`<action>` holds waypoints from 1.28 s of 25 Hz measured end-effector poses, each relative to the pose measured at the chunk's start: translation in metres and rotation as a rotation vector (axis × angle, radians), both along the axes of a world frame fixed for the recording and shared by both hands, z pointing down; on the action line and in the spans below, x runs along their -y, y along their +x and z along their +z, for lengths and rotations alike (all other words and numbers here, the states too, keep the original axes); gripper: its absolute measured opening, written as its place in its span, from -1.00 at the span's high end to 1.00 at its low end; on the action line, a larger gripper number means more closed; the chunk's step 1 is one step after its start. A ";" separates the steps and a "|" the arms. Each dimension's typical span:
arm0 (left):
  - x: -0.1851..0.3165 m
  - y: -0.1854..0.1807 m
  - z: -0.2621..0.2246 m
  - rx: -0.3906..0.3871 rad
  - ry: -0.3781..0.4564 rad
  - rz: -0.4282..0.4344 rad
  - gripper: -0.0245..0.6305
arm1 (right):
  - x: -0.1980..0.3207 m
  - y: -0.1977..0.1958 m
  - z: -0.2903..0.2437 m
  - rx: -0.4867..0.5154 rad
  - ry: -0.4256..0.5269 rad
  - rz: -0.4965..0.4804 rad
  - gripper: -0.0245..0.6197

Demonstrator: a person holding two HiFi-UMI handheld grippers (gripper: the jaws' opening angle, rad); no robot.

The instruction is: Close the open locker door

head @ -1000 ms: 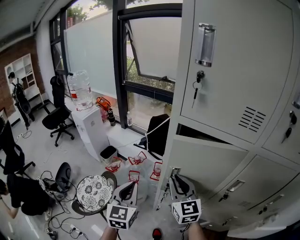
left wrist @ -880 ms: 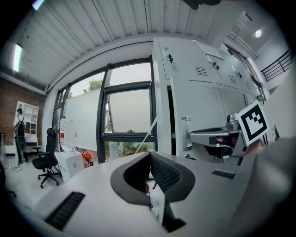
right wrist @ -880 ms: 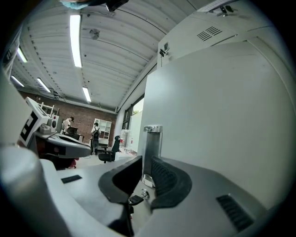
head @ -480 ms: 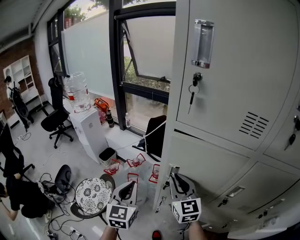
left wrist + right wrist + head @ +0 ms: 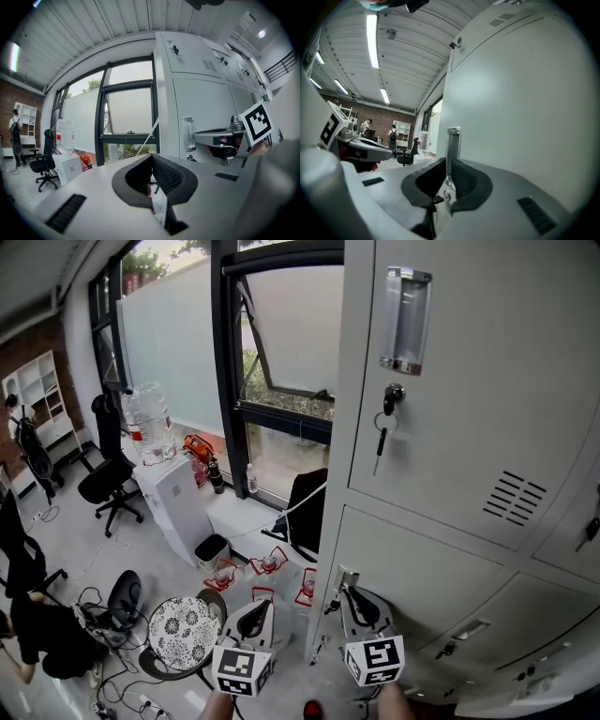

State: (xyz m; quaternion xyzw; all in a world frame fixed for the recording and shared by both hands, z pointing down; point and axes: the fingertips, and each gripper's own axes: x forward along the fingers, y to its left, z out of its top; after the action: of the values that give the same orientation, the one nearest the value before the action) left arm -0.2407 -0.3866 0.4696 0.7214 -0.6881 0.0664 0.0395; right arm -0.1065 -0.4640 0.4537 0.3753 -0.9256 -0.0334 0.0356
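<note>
The dark gap above the lower locker door [image 5: 422, 568] has gone since a second ago; it now sits flush with its neighbours, so the closing looks done; my right gripper [image 5: 350, 589] is by the handle [image 5: 453, 140], jaws just narrowed to a slit, gripping nothing; my left gripper [image 5: 265, 606] hangs alongside, pinched together, empty; whether the latch caught I cannot see; my grippers hide the door's lower corner.

Cables [image 5: 141, 697], office chair [image 5: 105, 486] on floor [image 5: 84, 549]

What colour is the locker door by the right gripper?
Light grey locker door, seen best in the head view.
</note>
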 end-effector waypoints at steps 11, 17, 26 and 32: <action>0.006 0.005 0.004 -0.007 -0.011 0.010 0.86 | 0.001 0.001 0.001 0.001 0.004 -0.002 0.81; -0.002 0.013 0.001 -0.003 -0.006 0.026 0.86 | -0.004 0.002 -0.004 0.006 0.008 0.010 0.81; -0.021 0.034 -0.009 -0.003 0.020 0.081 0.86 | -0.030 0.030 -0.014 0.007 0.032 0.073 0.81; -0.038 0.063 -0.018 -0.008 0.044 0.156 0.86 | -0.059 0.075 -0.022 0.008 0.050 0.164 0.81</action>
State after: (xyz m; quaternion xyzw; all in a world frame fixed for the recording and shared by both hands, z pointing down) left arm -0.1774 -0.3490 0.4515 0.7738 -0.6309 0.0514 0.0211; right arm -0.0318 -0.4054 0.4312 0.4508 -0.8908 -0.0521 0.0251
